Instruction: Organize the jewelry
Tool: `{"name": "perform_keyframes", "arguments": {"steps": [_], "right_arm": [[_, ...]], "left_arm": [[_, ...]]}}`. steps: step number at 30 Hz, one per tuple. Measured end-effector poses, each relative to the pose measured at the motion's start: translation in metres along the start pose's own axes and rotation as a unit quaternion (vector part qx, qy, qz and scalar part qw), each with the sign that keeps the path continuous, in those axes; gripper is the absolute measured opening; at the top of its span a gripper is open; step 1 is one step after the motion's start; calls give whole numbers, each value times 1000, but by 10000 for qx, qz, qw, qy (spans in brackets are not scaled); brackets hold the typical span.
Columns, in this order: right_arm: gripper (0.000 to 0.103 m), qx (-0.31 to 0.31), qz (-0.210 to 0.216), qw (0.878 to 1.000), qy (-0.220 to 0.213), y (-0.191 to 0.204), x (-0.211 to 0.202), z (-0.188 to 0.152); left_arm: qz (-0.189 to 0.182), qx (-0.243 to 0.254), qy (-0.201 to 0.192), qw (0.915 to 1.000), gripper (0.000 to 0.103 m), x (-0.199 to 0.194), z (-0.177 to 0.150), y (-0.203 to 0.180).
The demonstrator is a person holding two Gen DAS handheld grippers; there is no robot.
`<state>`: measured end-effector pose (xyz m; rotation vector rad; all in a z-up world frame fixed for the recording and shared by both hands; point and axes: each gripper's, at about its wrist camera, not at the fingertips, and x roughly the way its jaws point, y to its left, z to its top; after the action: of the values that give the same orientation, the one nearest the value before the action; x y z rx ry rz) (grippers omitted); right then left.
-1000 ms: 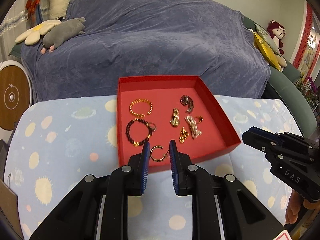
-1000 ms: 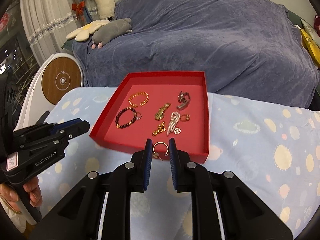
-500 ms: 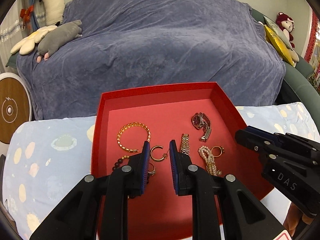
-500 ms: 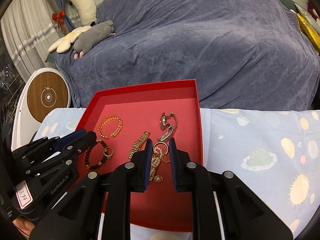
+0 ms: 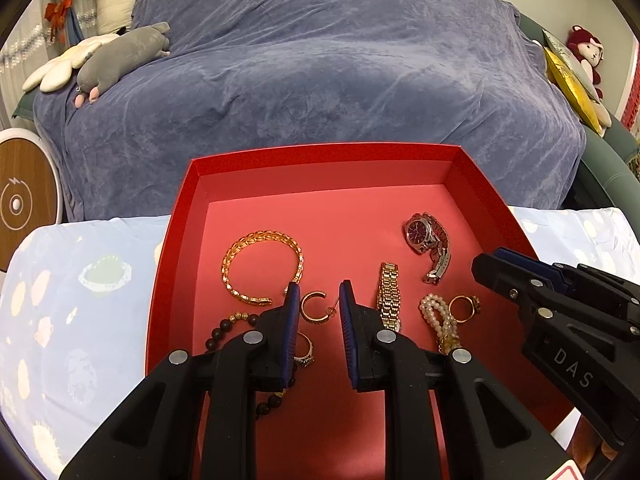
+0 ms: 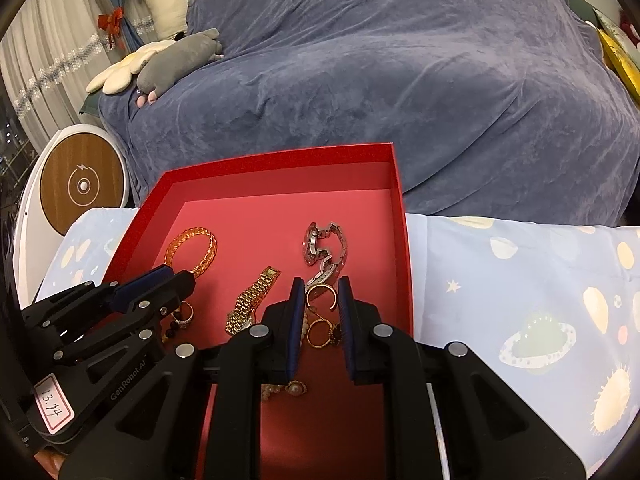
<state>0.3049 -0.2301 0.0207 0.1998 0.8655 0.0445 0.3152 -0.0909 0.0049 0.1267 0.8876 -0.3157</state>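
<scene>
A red tray (image 5: 320, 162) holds a gold bracelet (image 5: 262, 266), a silver watch (image 5: 428, 242), a gold watch band (image 5: 389, 294), a pearl piece (image 5: 440, 322), a gold ring (image 5: 464, 307), dark beads (image 5: 224, 326) and more. My left gripper (image 5: 319, 298) is shut on a gold hoop earring (image 5: 314, 307) held over the tray. My right gripper (image 6: 319, 292) is shut on another gold hoop earring (image 6: 321, 295) above the tray's right side, near the watch (image 6: 324, 246). Each gripper shows in the other's view, the right (image 5: 500, 270) and the left (image 6: 168, 280).
The tray (image 6: 402, 216) sits on a light blue planet-print cloth (image 6: 520, 280). Behind it is a sofa under a purple-blue cover (image 5: 320, 60) with plush toys (image 5: 120, 56). A round wooden-faced device (image 6: 82, 188) stands at the left.
Both grippers have moved forward from the tray's near edge to over its inside, each carrying its hoop earring. The tray and its jewelry now look larger and closer.
</scene>
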Motion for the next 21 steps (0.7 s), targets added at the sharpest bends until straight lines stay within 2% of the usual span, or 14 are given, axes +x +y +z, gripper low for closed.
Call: {"name": "perform_keyframes", "arguments": {"steps": [4, 6, 8, 12, 15, 21], "right_arm": [[17, -50, -42, 10000, -40, 2, -1, -1], [17, -92, -86, 9999, -51, 4, -2, -1], [19, -79, -117, 9999, -70, 4, -6, -1], [28, -160, -228, 9996, -29, 7, -26, -4], [30, -303, -337, 9990, 45, 17, -49, -7], [36, -434, -392, 9982, -93, 41, -110, -20]], "left_arm": [[60, 74, -40, 9999, 23, 1, -1, -4], [153, 73, -70, 9998, 38, -1, -2, -4], [218, 51, -149, 9996, 42, -5, -1, -4], [278, 29, -169, 9995, 42, -20, 1, -2], [413, 17, -159, 9990, 42, -40, 3, -2], [444, 85, -306, 9985, 43, -106, -6, -10]]}}
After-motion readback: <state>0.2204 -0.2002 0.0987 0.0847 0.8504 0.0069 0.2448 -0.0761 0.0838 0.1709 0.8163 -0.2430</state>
